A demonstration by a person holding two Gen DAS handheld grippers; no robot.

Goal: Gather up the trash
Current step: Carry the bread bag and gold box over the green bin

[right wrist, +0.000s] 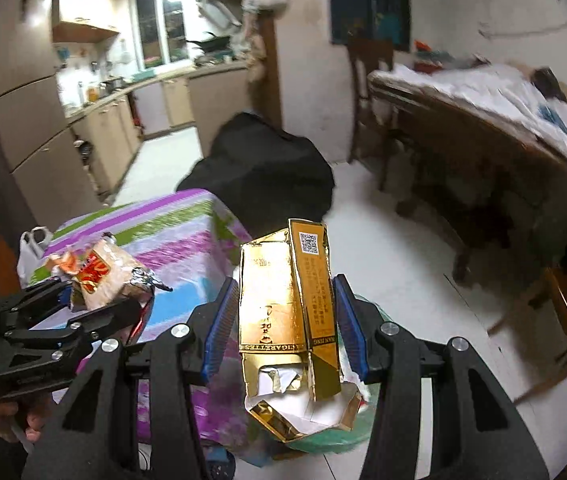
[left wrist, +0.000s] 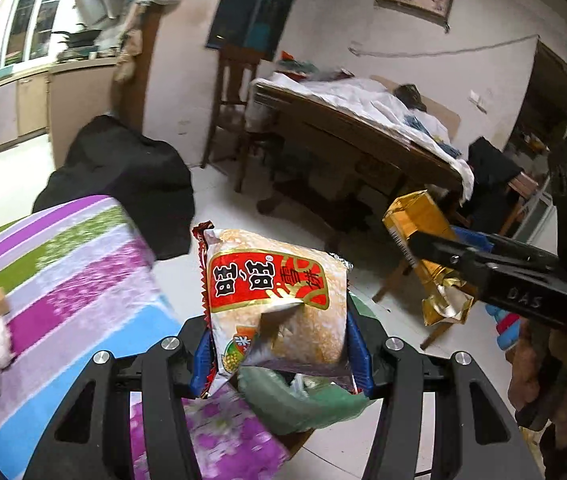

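Left tool (left wrist: 279, 344) clamps a crinkled red-and-white foil snack wrapper (left wrist: 275, 300); right tool (right wrist: 283, 324) clamps a flattened gold cardboard cigarette carton (right wrist: 283, 312). Both hang above a green-lined bin (left wrist: 303, 404) beside the striped-cloth desk (left wrist: 83, 264).

One snack wrapper (left wrist: 275, 300), one gold cigarette carton (right wrist: 283, 312), two grippers (left wrist: 279, 344) (right wrist: 283, 328)

Snack wrapper (left wrist: 279, 300) between left gripper (left wrist: 279, 356) jaws, above green bag (left wrist: 303, 404).

Snack wrapper (left wrist: 275, 304) left of cigarette carton (left wrist: 423, 240), above bin bag (left wrist: 303, 400).
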